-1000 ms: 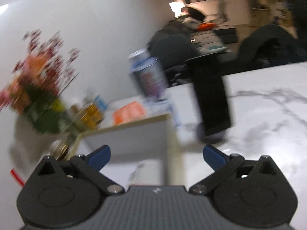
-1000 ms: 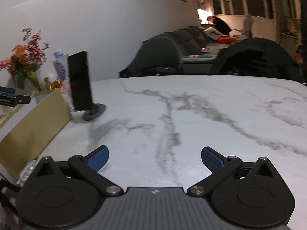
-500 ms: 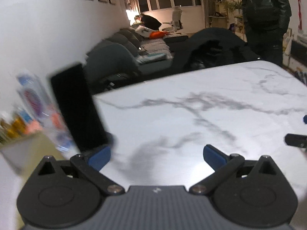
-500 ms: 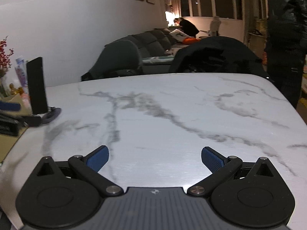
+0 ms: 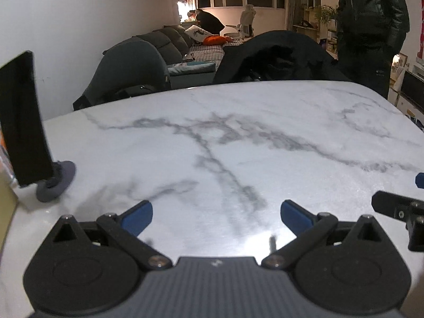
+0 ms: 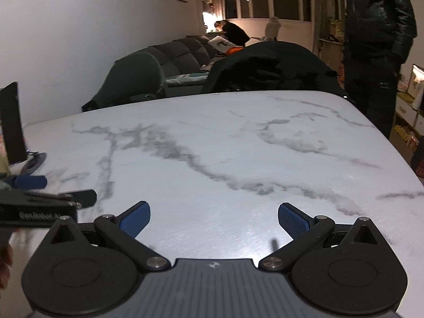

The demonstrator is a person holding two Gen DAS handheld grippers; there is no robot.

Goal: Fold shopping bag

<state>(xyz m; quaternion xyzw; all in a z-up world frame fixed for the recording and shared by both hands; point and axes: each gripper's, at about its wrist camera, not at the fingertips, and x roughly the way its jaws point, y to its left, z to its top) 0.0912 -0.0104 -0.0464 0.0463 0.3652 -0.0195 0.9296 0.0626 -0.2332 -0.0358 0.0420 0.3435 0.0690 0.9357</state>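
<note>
My left gripper (image 5: 216,214) hovers open over the white marble table (image 5: 238,132) with nothing between its blue pads. My right gripper (image 6: 214,213) is open too and holds nothing above the same table (image 6: 238,145). Of the shopping bag only a gold sliver (image 5: 5,201) shows, at the far left edge of the left wrist view, well left of both grippers. Each gripper appears in the other's view: a right finger (image 5: 392,206) at the right edge, and the left gripper's fingers (image 6: 39,198) at the left edge.
A black phone (image 5: 21,122) leans on a round stand (image 5: 55,182) at the table's left; the same phone (image 6: 10,122) appears in the right wrist view. A grey chair (image 5: 132,71) and a coat-draped chair (image 5: 273,61) stand behind the far edge. A person in a black jacket (image 5: 371,26) stands at the far right corner.
Both grippers have swung to the right, away from the bag and the flowers. The bag has slid out to the left edge, and the bare marble now fills both views.
</note>
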